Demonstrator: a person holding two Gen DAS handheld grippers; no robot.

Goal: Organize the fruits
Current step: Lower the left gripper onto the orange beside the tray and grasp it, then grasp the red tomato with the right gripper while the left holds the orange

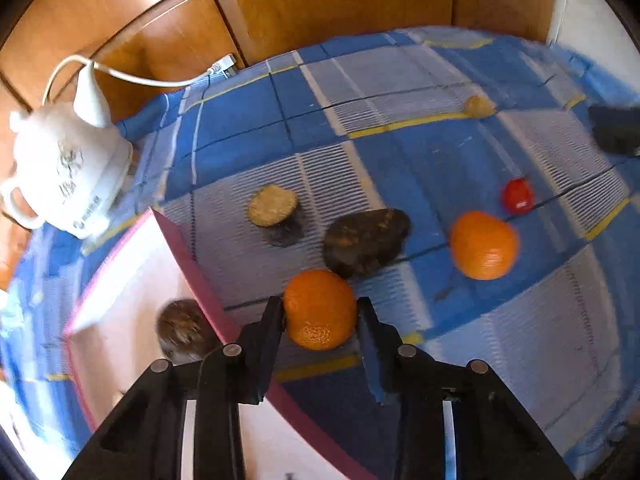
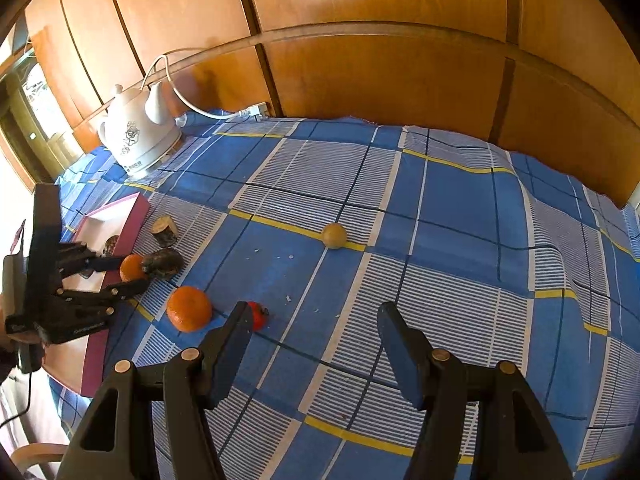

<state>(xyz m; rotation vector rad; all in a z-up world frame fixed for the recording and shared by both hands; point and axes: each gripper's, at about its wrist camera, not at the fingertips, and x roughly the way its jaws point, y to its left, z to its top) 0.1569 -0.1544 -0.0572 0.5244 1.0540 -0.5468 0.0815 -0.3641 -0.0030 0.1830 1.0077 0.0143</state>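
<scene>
My left gripper (image 1: 320, 308) is shut on an orange (image 1: 320, 308), held just right of the pink-rimmed box (image 1: 192, 264); it also shows in the right wrist view (image 2: 134, 276) with the orange (image 2: 131, 267). A brown fruit (image 1: 182, 330) lies inside the box. On the cloth lie a second orange (image 1: 483, 245) (image 2: 189, 309), a small red fruit (image 1: 518, 196) (image 2: 258, 315), a dark fruit (image 1: 366, 240) (image 2: 163, 263), a cut brown piece (image 1: 274, 214) (image 2: 164, 231) and a yellowish round fruit (image 1: 478, 107) (image 2: 334, 235). My right gripper (image 2: 312, 320) is open and empty above the cloth.
A white electric kettle (image 1: 66, 168) (image 2: 138, 136) with its cord stands at the back left. Wooden panels (image 2: 360, 60) close off the back. The checked blue tablecloth (image 2: 440, 240) covers the table.
</scene>
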